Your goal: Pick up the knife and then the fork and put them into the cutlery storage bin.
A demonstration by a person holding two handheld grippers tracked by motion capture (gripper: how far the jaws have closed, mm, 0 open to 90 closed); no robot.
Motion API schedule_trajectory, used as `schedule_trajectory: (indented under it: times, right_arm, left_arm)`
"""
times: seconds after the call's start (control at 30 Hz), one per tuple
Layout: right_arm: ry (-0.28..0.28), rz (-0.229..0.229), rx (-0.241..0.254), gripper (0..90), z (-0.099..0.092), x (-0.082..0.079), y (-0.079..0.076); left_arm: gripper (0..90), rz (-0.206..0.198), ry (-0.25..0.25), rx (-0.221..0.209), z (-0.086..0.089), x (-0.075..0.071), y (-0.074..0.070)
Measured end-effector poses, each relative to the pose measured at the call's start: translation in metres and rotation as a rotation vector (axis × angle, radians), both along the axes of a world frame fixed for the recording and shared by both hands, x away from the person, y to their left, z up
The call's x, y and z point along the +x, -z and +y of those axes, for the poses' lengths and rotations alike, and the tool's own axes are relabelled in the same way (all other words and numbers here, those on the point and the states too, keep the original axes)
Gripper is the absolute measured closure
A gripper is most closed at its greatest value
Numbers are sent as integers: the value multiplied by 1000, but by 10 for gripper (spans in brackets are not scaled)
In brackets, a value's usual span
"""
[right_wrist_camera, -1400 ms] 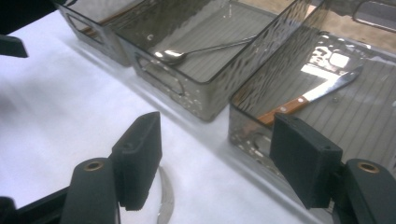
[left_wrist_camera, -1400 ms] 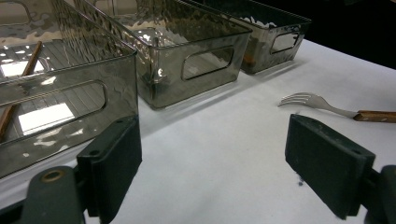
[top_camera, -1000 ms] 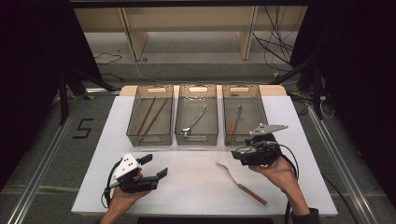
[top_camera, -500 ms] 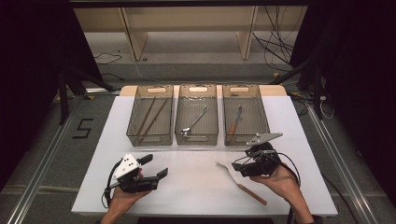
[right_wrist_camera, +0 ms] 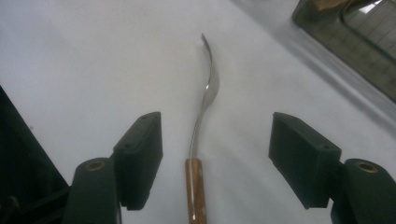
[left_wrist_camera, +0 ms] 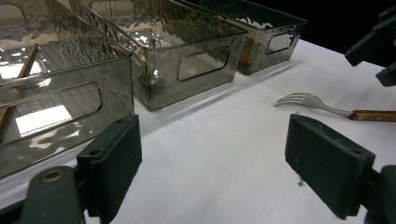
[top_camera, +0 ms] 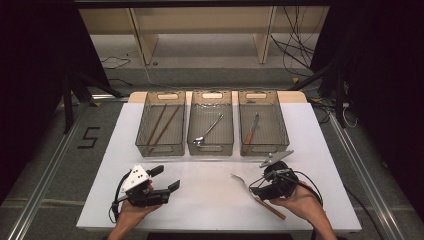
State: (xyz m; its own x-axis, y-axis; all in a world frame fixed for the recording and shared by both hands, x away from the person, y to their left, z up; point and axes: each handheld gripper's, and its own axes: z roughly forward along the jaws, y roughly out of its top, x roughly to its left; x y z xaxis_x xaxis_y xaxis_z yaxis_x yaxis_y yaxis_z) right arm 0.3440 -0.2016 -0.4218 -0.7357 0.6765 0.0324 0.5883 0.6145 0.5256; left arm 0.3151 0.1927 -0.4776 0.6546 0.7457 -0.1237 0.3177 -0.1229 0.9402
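So the fork [right_wrist_camera: 201, 135] is the thing in play: it's lying flat on the white table [top_camera: 210, 200], near the front right, steel head pointing away toward the bins and the wooden handle back toward the person. In the right gripper view it sits right between the two black jaws, but neither pad is touching it.

What just changed: the right gripper [top_camera: 256, 189] has come down and forward over the fork. A second ago it was up near the front of the right bin [top_camera: 262, 122], well clear of the handle; now it sits over the handle end. Its jaws have just been closing a bit too, with the fork between them, though they're wide apart for now. My read is that this is the start of a pick: lined up, not gripped yet.

The left gripper [top_camera: 165, 180] looks the same as before, parked at the front left with its jaws wide and nothing in them. Its own view catches the fork off to the right.

Further out: three smoky clear bins in a row. The left bin [top_camera: 161, 122] has chopsticks [top_camera: 161, 125], the middle bin [top_camera: 211, 122] a spoon [top_camera: 209, 130], and the right one already holds a wooden-handled utensil [top_camera: 251, 129]. I'd bet the fork goes there.
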Motion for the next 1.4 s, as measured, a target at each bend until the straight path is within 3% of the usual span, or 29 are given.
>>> schedule_trajectory:
  times: [0.37,0.63,1.0,1.4]
  right_arm:
    - [-74,59,-97,487,10,-14,13]
    - [-78,83,-165,591,11,-17,26]
    - [-86,107,-191,690,10,-17,35]
    - [-92,88,-233,777,14,-18,42]
  left_arm:
    - [184,-3,-2,-1,0,0,0]
    - [184,-6,2,8,0,0,0]
    - [184,-8,2,10,0,-1,-1]
    - [184,-9,3,14,0,-1,-1]
